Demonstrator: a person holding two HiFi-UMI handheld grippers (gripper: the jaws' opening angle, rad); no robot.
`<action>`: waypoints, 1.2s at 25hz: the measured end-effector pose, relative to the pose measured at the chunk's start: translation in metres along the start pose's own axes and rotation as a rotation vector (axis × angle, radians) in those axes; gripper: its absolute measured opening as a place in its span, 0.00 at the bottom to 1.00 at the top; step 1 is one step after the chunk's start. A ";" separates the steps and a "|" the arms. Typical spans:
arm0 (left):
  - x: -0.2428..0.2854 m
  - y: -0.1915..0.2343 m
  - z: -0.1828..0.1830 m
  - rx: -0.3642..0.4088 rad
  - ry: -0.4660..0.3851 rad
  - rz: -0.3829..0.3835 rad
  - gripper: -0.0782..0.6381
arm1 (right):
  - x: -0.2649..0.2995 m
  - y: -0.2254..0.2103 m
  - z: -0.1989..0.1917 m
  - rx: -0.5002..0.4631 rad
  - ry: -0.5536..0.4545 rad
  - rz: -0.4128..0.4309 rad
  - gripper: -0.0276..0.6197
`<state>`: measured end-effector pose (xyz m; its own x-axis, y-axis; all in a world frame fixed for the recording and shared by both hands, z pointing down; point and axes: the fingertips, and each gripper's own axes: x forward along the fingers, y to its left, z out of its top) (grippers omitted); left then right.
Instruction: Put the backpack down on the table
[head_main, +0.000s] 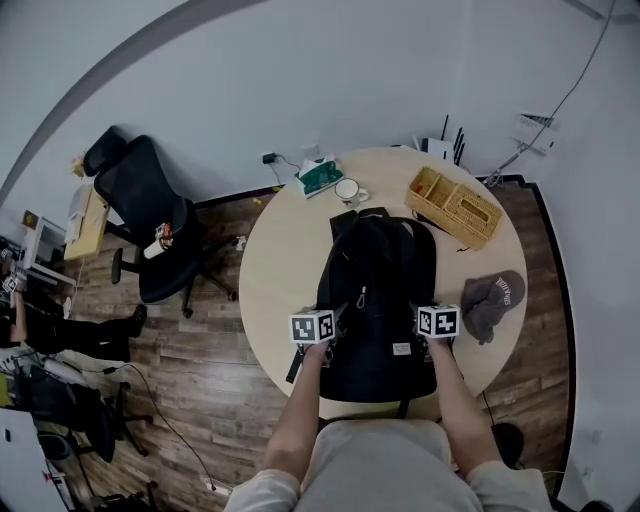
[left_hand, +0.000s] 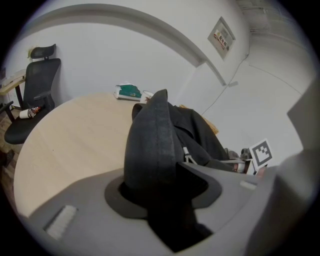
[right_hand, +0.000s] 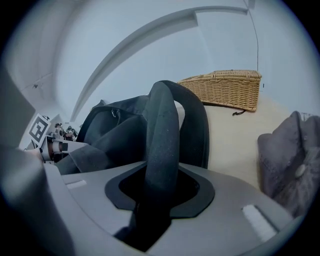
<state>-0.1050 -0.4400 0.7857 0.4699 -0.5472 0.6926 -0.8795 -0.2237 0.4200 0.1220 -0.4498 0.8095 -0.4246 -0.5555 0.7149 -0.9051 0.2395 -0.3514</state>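
A black backpack (head_main: 375, 300) lies flat on the round pale wooden table (head_main: 275, 250), its straps facing up. My left gripper (head_main: 330, 318) is at the pack's left side and my right gripper (head_main: 420, 316) at its right side, both near the table's front edge. In the left gripper view, a padded black shoulder strap (left_hand: 150, 145) runs up out of the gap of the left gripper (left_hand: 160, 197). In the right gripper view, the other strap (right_hand: 162, 135) arches out of the right gripper (right_hand: 157, 197), with dark space on both sides of it. Both pairs of jaws stand apart around their straps.
A wicker basket (head_main: 455, 205) stands at the table's back right and a grey cap (head_main: 495, 300) lies right of the pack. A white mug (head_main: 348, 190) and a green packet (head_main: 320, 175) sit at the far edge. A black office chair (head_main: 150, 220) stands left of the table.
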 end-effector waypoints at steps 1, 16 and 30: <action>-0.005 0.000 0.002 -0.004 -0.019 -0.003 0.42 | -0.007 0.000 0.004 -0.006 -0.006 -0.011 0.19; -0.103 -0.026 0.038 0.169 -0.289 0.077 0.43 | -0.095 0.030 0.042 -0.109 -0.232 0.018 0.21; -0.125 -0.082 0.021 0.187 -0.372 -0.028 0.43 | -0.143 0.048 0.037 -0.152 -0.324 0.034 0.21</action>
<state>-0.0930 -0.3699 0.6525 0.4648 -0.7851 0.4093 -0.8814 -0.3662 0.2984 0.1399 -0.3885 0.6681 -0.4472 -0.7630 0.4667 -0.8940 0.3648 -0.2602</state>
